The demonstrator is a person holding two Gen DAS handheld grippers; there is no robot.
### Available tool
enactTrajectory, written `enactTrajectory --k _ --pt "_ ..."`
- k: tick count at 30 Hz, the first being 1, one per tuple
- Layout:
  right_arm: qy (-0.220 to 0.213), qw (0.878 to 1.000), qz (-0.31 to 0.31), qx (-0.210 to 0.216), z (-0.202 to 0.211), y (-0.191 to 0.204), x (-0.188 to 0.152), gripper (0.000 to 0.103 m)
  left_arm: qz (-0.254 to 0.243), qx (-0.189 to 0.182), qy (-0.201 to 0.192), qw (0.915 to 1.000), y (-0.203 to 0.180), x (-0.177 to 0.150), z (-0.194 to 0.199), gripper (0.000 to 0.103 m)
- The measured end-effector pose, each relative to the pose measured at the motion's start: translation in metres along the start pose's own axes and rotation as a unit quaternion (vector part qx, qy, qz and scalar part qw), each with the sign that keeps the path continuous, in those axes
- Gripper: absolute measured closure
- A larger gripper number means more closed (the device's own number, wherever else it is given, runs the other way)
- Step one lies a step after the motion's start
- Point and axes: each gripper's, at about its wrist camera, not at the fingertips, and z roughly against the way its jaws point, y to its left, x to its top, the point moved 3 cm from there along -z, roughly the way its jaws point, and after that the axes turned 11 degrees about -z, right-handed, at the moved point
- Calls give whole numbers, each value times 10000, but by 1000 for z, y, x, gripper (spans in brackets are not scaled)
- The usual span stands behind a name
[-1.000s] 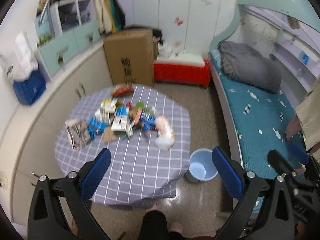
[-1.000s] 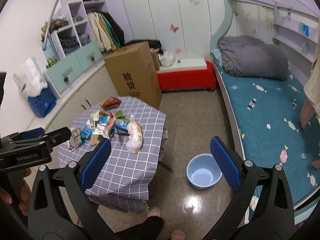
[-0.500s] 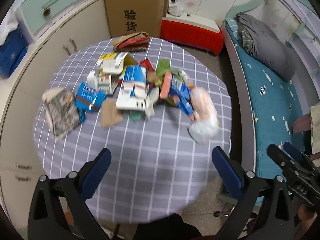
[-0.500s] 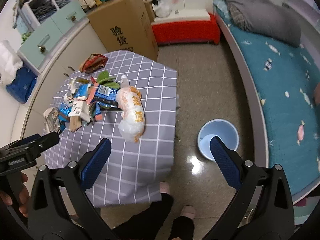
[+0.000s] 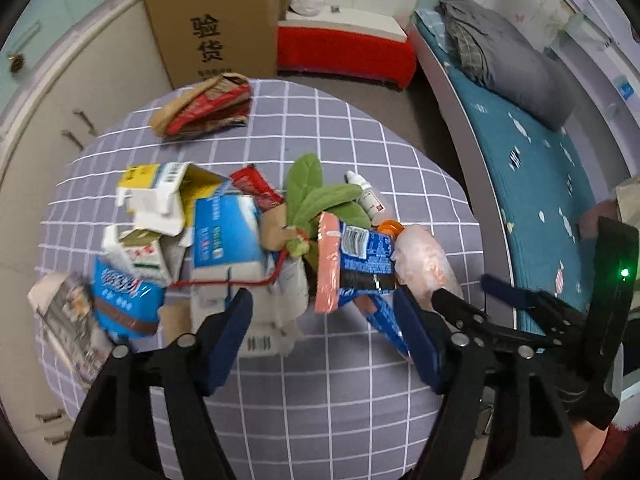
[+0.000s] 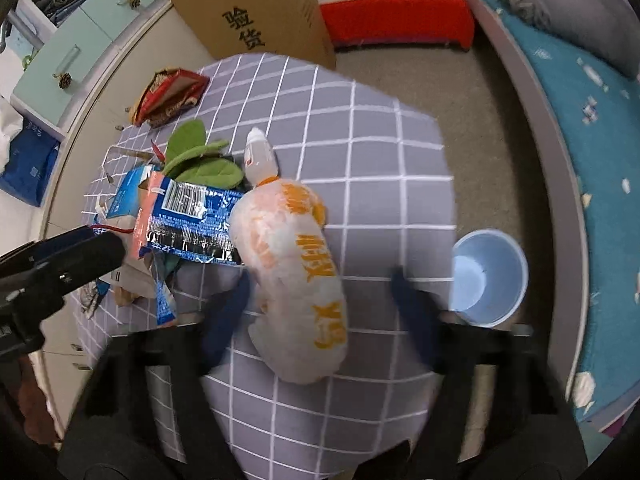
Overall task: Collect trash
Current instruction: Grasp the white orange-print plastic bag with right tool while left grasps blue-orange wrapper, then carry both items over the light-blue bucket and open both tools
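A heap of trash lies on the round table with the grey checked cloth (image 5: 320, 400): a blue-and-white box (image 5: 224, 232), torn cartons (image 5: 160, 196), a blue snack wrapper (image 5: 360, 256), green leaves (image 5: 316, 196), a small bottle (image 5: 368, 200) and a white-and-orange plastic bag (image 6: 296, 280). My left gripper (image 5: 324, 340) is open just above the heap's near edge. My right gripper (image 6: 320, 312) is open, its fingers on either side of the plastic bag's near half. A light blue bin (image 6: 486, 276) stands on the floor to the right of the table.
A red-and-brown crumpled bag (image 5: 208, 108) lies at the table's far side. A cardboard box (image 5: 216, 28) and a red bench (image 5: 344, 52) stand behind the table. A bed (image 5: 540, 152) runs along the right. Cabinets (image 6: 80, 52) curve along the left.
Both grippers have come down and forward toward the table. The left is now over the trash heap, the right over the plastic bag. Both stay open.
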Motion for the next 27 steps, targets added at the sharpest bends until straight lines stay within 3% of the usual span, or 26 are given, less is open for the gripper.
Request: enactTrajectory --k 4,11,14,15,17,19,21,23,24,25,27 --pt "101 9998 -78 181 -6 3 -1 56 -128 -126 109 9998 1 9 -17 33" --pt "178 9991 -218 332 -9 6 0 61 -116 -389 352 9986 6 15 -38 51" --pt "209 9989 -235 343 -10 7 1 63 -102 -530 469 9974 4 17 -44 69" --pt "213 9989 -238 341 -10 8 1 63 -105 -566 492 9971 2 16 -45 82" --pt "220 9990 -211 315 -10 8 0 63 -31 -693 518 9962 -1 13 -44 97" --pt "206 9992 -201 272 -10 8 0 60 58 -747 462 9961 -4 10 -39 100" --pt "212 9993 -224 198 -12 5 0 49 120 -767 414 9961 -7 7 -33 101" --pt "317 9988 -202 325 -17 4 -2 49 212 -758 320 9964 -10 5 -25 102" --pt "365 9984 -209 376 -18 3 -3 50 234 -775 296 9963 -11 4 -21 102" --pt "436 9973 -247 539 -20 1 -4 65 258 -776 259 9963 -13 3 -17 102" --pt "471 9954 -324 765 -15 -4 -5 66 305 -709 169 9969 -19 2 -5 102"
